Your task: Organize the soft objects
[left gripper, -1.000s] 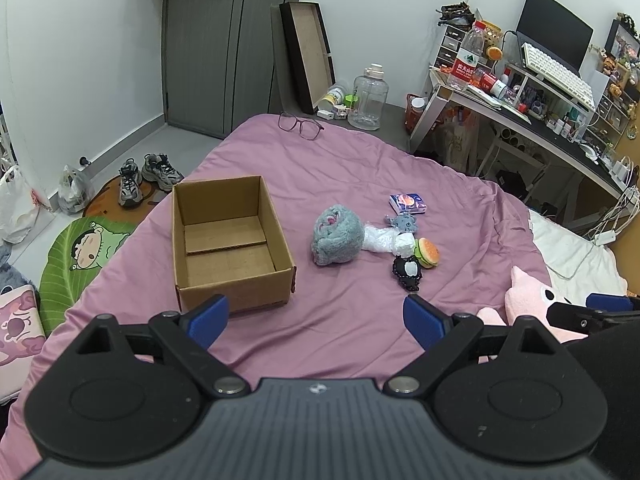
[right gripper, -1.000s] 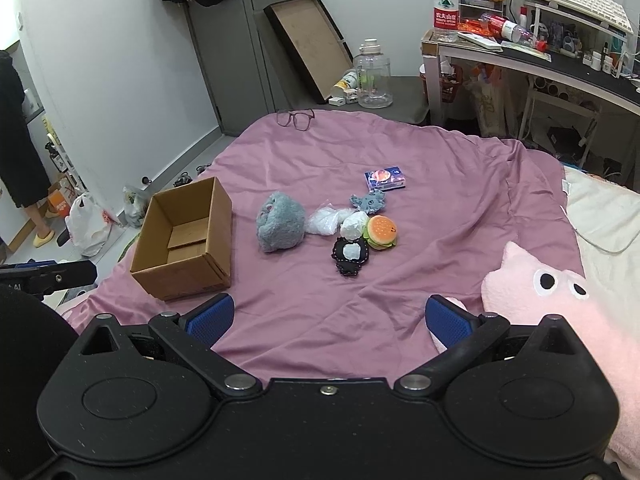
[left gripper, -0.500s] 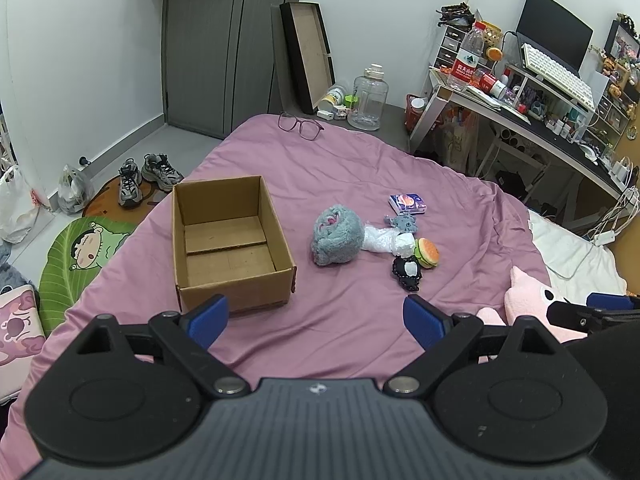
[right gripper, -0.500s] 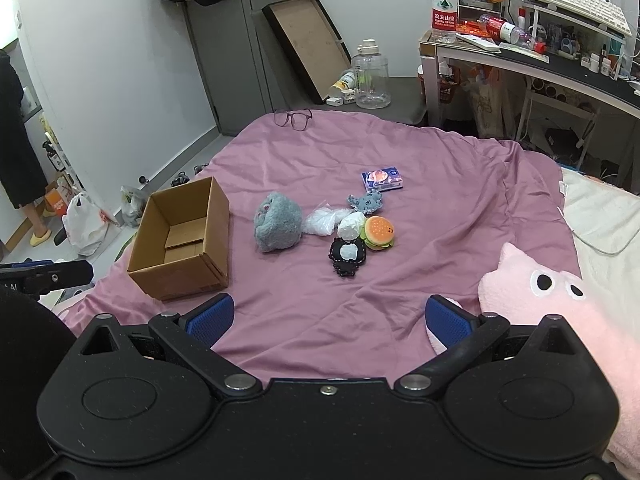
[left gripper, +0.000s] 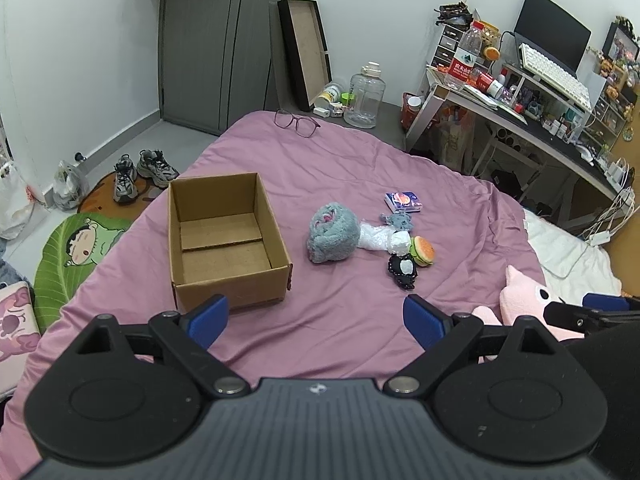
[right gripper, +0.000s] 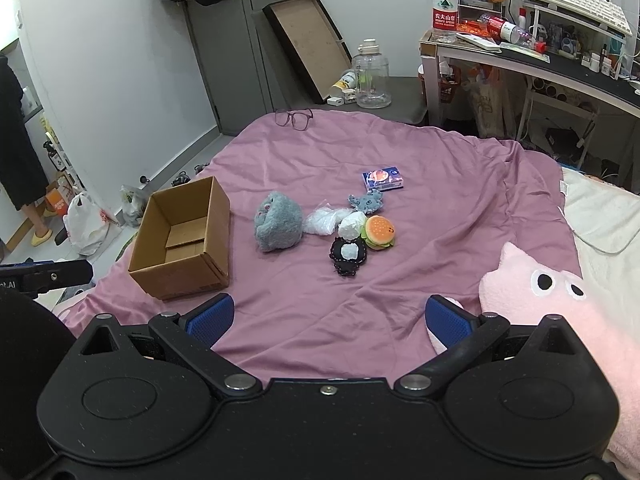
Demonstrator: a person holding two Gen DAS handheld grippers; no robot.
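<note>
An open empty cardboard box (left gripper: 224,240) (right gripper: 182,240) sits on the purple bed. To its right lies a cluster of soft things: a grey fluffy plush (left gripper: 332,232) (right gripper: 278,222), a white bag (left gripper: 374,236) (right gripper: 326,220), a small grey-blue plush (left gripper: 400,220) (right gripper: 366,201), a burger plush (left gripper: 424,250) (right gripper: 379,231), a black-and-white plush (left gripper: 403,268) (right gripper: 348,254) and a tissue pack (left gripper: 403,201) (right gripper: 383,178). My left gripper (left gripper: 316,316) is open and empty, near the box's front. My right gripper (right gripper: 328,316) is open and empty, well short of the cluster.
A large pink plush (right gripper: 560,300) (left gripper: 528,300) lies at the bed's right. Glasses (right gripper: 294,117) lie at the far edge of the bed (right gripper: 440,184). A cluttered desk (right gripper: 540,52) stands at the back right. Shoes (left gripper: 140,170) and bags are on the floor at left.
The right gripper's view has shifted slightly, so the objects sit a little further left in it. The left gripper has barely moved. Both stay open.
</note>
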